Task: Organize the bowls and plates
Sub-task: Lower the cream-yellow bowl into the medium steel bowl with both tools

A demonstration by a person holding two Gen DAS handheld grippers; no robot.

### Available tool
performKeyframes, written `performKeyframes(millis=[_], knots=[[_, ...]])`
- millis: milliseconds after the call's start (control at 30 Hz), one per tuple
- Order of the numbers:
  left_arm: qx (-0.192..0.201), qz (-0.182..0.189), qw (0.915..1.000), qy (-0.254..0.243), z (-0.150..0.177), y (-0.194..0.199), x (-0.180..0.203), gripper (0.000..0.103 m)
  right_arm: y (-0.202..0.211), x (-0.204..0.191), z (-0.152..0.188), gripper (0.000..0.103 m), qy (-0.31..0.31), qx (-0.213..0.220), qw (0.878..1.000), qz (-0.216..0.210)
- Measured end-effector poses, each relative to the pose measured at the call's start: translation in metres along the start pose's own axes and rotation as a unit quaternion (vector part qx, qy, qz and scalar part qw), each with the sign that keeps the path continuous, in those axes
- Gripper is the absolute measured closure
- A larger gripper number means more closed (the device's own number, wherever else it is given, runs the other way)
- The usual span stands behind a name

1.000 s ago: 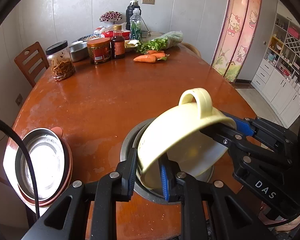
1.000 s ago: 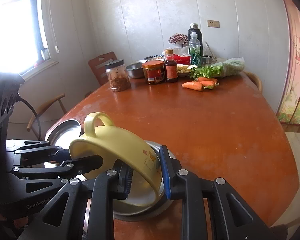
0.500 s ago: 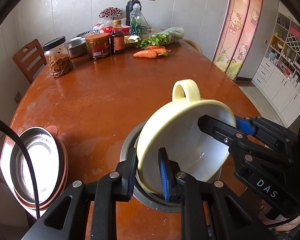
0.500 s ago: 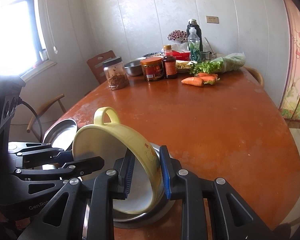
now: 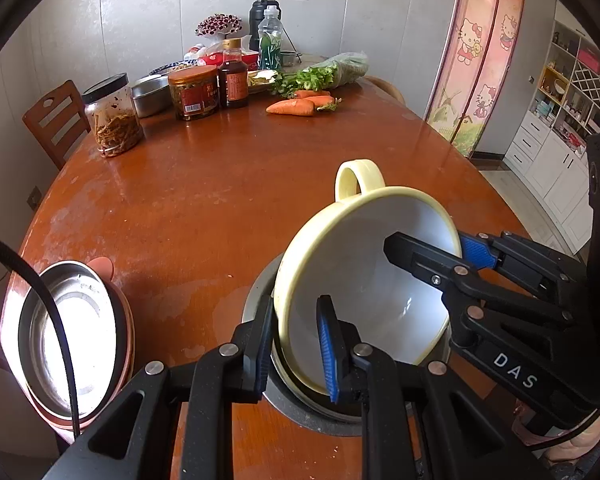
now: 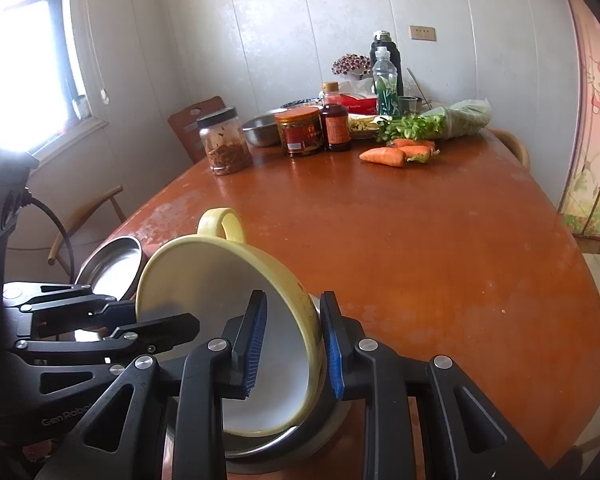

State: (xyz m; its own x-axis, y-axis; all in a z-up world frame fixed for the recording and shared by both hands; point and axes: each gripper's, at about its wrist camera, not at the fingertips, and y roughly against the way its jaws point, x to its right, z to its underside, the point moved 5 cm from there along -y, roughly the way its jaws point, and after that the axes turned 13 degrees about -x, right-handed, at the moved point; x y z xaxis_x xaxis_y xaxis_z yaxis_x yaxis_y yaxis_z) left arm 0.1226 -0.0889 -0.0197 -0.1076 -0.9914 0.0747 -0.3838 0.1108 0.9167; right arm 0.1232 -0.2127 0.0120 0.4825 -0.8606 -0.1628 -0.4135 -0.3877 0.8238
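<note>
Yellow handled bowl [image 5: 364, 280], tilted steeply, mouth toward the cameras, handle at 12 o'clock, lower edge inside a steel basin [image 5: 300, 408] on the bench [image 5: 204, 200]. Left tongs [image 5: 294, 354] clamped shut on bowl rim at 7 o'clock. Right tongs [image 6: 292, 346] straddling opposite rim, narrowly set, outer pad against wall, inner pad seemingly just clear; grip uncertain. Steel dish on pink plate [image 5: 68, 344] at 9 o'clock, apart. Jars, bottles [image 5: 233, 74], carrots [image 5: 291, 107] at far edge.
</note>
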Motion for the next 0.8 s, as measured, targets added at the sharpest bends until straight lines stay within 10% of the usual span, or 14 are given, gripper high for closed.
performKeyframes(millis=[800], knots=[[0.008,0.004,1.0,0.003,-0.006,-0.005,-0.004,0.081,-0.021,0.017,-0.003,0.052,-0.028,-0.011,1.0,-0.01]])
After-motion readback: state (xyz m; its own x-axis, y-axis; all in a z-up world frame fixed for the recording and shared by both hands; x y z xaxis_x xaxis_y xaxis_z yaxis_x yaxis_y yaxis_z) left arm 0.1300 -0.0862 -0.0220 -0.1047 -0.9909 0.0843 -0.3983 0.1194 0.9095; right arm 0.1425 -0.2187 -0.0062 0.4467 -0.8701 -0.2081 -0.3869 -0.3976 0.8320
